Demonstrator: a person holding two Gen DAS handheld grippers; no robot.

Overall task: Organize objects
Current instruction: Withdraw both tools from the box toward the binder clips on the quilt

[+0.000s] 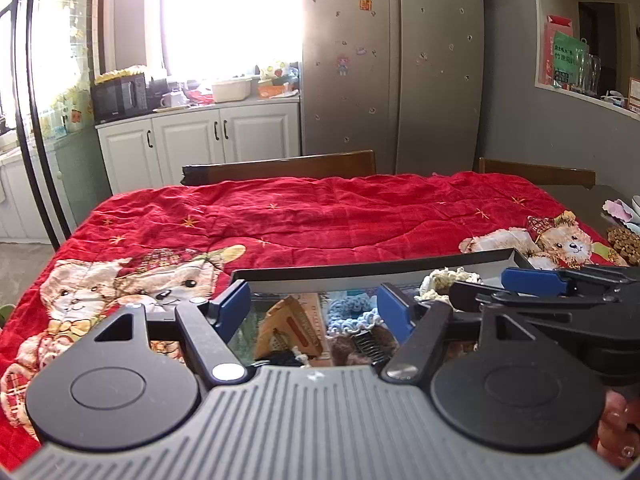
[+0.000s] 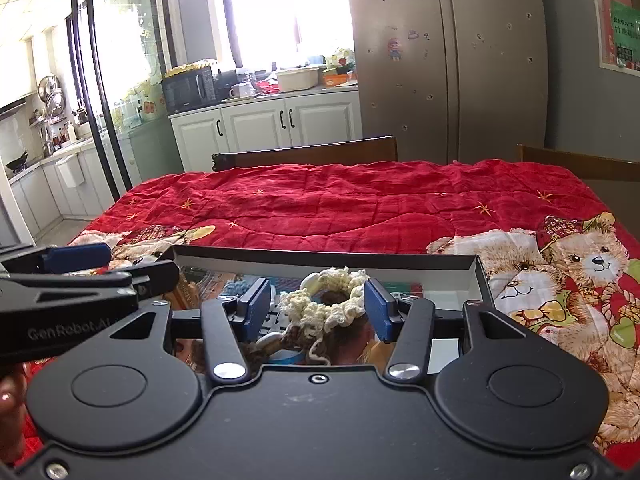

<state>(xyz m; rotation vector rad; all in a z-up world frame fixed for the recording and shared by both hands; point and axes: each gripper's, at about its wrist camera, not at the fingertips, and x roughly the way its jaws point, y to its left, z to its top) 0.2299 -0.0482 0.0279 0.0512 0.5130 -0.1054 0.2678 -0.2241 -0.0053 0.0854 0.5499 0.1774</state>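
Note:
A shallow dark box [image 1: 372, 268] with a white inside wall [image 2: 328, 262] sits on the red bear blanket. It holds a blue crochet scrunchie [image 1: 354, 314], a brown paper packet [image 1: 290, 328], a black hair clip [image 1: 370, 346] and other small things. My left gripper [image 1: 316, 310] is open over the box's left part, holding nothing. My right gripper [image 2: 318, 306] has its blue pads either side of a cream crochet scrunchie [image 2: 324, 300] over the box; the pads look slightly apart from it. The right gripper also shows in the left wrist view [image 1: 532, 282].
The red blanket [image 2: 340, 204] covers the table. Wooden chair backs [image 2: 308, 152] stand at the far edge. At the table's right end lie a brown woven item [image 1: 624, 242] and pastel pieces [image 1: 620, 210]. Behind are white cabinets and a fridge [image 2: 448, 60].

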